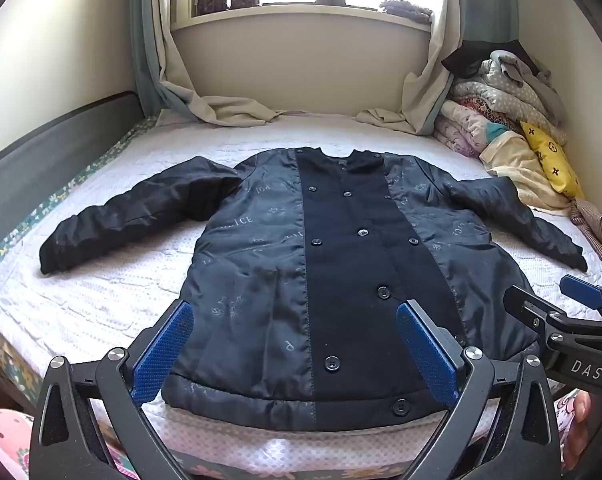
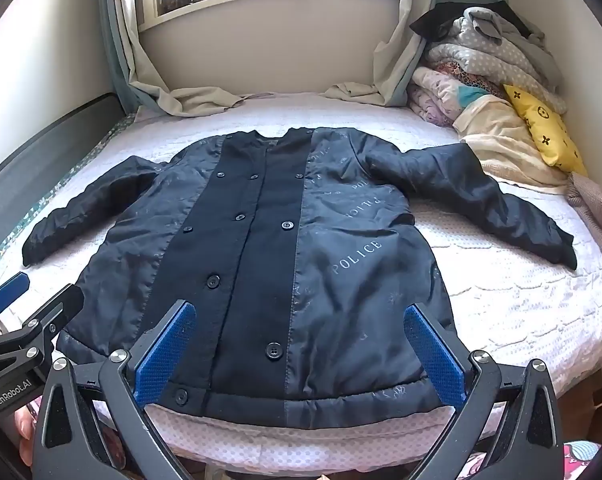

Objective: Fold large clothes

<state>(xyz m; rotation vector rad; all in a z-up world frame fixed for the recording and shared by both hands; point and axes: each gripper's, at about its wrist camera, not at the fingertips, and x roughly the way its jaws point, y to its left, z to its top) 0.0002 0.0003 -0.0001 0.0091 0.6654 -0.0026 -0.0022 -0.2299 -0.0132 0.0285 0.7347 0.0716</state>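
A dark navy buttoned coat (image 1: pixel 321 264) with "POLICE" print lies flat on the bed, front up, collar toward the window, both sleeves spread out to the sides. It also shows in the right wrist view (image 2: pixel 285 248). My left gripper (image 1: pixel 297 316) is open and empty, hovering above the coat's hem. My right gripper (image 2: pixel 301 320) is open and empty, also above the hem; it shows at the right edge of the left wrist view (image 1: pixel 557 300). The left gripper shows at the left edge of the right wrist view (image 2: pixel 33 292).
The bed (image 1: pixel 101 300) has a pale quilted cover. A pile of folded bedding and clothes (image 1: pixel 497 112) with a yellow cushion (image 1: pixel 549 156) sits at the far right corner. Curtains (image 1: pixel 205 100) drape onto the bed under the window. A dark headboard (image 1: pixel 41 160) runs along the left.
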